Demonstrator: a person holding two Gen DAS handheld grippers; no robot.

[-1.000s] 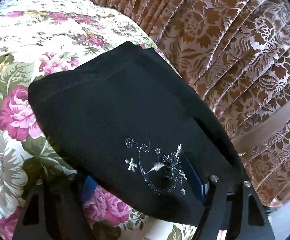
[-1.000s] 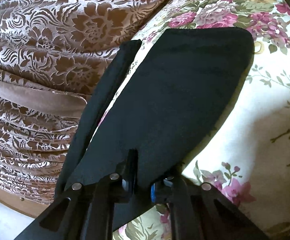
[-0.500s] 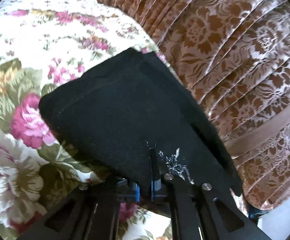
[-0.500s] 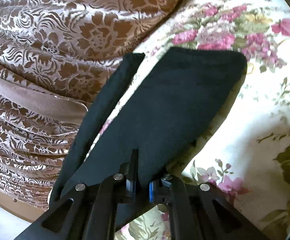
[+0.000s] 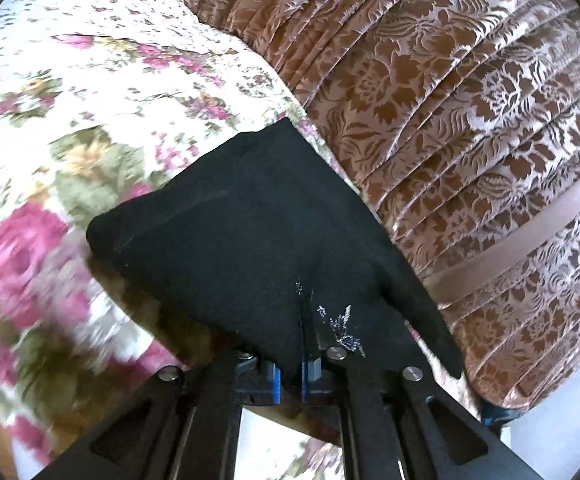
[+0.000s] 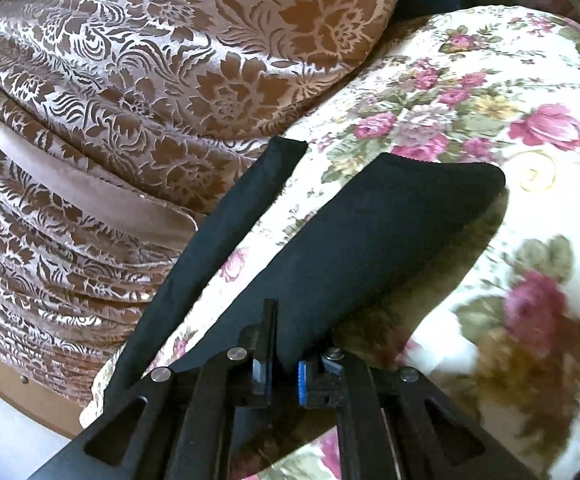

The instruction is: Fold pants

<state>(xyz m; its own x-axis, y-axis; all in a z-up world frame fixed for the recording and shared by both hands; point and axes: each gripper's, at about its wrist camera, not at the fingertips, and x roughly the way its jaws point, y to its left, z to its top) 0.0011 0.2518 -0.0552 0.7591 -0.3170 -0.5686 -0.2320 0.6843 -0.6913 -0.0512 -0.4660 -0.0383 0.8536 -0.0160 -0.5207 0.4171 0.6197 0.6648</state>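
Black pants (image 5: 249, 248) lie on the floral bedspread (image 5: 69, 92), near end lifted. Left gripper (image 5: 290, 376) pinches the embroidered corner; right gripper (image 6: 281, 376) pinches the other corner. Fabric looks light, soft, limp: it sags between the 2 grips. Best hold: hemmed corners, both layers.

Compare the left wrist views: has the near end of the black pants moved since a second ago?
Yes. The black pants have lifted off the floral bedspread, bunched in the left gripper with its jaws shut.

Bright daylight, strong fisheye warp, floral cover (image 5: 37, 264) motion-blurred (nearest edges).
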